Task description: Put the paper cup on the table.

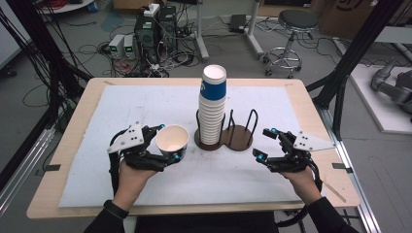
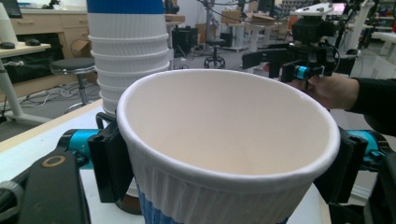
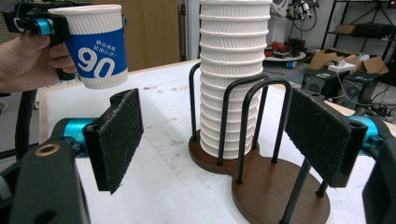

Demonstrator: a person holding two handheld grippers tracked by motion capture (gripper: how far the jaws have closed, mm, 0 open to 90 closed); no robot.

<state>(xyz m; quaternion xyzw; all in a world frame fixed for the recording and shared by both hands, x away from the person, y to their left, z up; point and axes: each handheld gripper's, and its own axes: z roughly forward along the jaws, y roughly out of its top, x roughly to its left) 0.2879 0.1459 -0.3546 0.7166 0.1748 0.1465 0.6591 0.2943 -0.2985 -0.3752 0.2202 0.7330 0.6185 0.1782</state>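
At left, the left claw [image 1: 167, 142] grips a single paper cup [image 1: 172, 140], jaws clamped on opp. sides just under the rim, cup upright and held above the white mat [image 1: 121, 111] on the table [image 1: 73, 121]. In the left gripper view the cup [image 2: 224, 149] sits betw. the black pads, mouth open, inside white, ribbed wall w/ blue band below. The right gripper view shows its blue band [image 3: 95, 58] w/ "90" in white.

Centre: a tall cup stack [image 1: 213, 104] stands in the left bay of a dark wooden holder [image 1: 238, 138] w/ black wire hoops; top cup sits crooked, blue band showing. Right bay is vacant. Holder lies just right of the held cup.

At right, the right claw [image 1: 266, 143] hangs open above the mat near the holder, gripping nothing; its black pads [image 3: 116, 137] stand wide apart, framing stack [image 3: 233, 79] and holder [image 3: 275, 191].
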